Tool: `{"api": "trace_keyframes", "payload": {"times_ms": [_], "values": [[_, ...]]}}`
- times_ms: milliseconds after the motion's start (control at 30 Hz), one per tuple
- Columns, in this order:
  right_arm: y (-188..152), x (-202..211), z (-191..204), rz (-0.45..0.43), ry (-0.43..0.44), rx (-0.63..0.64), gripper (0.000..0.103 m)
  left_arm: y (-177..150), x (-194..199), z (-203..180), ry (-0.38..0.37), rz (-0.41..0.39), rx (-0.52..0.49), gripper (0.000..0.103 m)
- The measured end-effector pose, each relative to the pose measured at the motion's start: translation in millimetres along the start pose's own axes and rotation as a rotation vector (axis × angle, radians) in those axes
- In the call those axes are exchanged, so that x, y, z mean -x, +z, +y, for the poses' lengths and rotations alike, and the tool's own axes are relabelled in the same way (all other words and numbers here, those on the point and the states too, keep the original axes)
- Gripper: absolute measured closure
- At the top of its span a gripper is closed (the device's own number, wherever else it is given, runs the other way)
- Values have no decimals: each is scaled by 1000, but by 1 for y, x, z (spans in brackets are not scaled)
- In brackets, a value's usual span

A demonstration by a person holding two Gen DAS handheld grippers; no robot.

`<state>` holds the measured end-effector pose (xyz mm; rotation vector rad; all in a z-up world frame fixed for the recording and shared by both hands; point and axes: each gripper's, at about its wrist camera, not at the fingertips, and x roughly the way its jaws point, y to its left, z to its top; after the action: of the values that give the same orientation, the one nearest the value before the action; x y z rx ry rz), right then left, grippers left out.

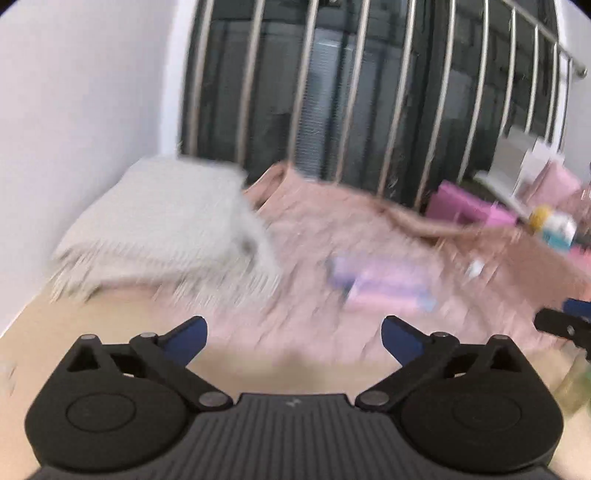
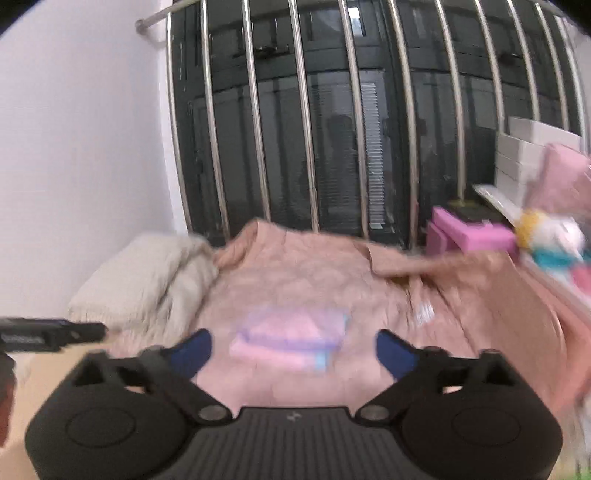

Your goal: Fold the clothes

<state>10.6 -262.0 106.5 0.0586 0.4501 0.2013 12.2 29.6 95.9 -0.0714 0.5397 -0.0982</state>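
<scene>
Both views motion-blurred. Left gripper with fingers spread wide, holding nothing, above the near edge of the tabletop. Right gripper likewise spread and empty — poised over a pink garment laid flat across the tabletop's middle, printed patch facing up. Folded grey knit at the far left corner, touching the garment's edge. Pink box at the far right — barred window behind.

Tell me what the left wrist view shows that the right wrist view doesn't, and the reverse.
Only the left wrist view shows the right gripper entering at its right edge. Only the right wrist view shows the left gripper entering from its left edge, plus the railing's top bar. Both show the pink garment spread flat, its printed patch, the folded grey blanket and open jaws.
</scene>
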Motion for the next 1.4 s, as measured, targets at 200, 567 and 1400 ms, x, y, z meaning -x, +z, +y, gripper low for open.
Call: {"api": "trace_keyframes", "payload": {"times_ms": [200, 567, 1400], "values": [[-81, -6, 25, 191, -55, -91, 4, -76, -8, -19, -17, 103, -107, 1], [-108, -41, 58, 212, -180, -34, 0, -88, -34, -23, 64, 118, -127, 0], [-105, -50, 64, 226, -190, -21, 0, -88, -42, -20, 47, 140, -91, 1]]}}
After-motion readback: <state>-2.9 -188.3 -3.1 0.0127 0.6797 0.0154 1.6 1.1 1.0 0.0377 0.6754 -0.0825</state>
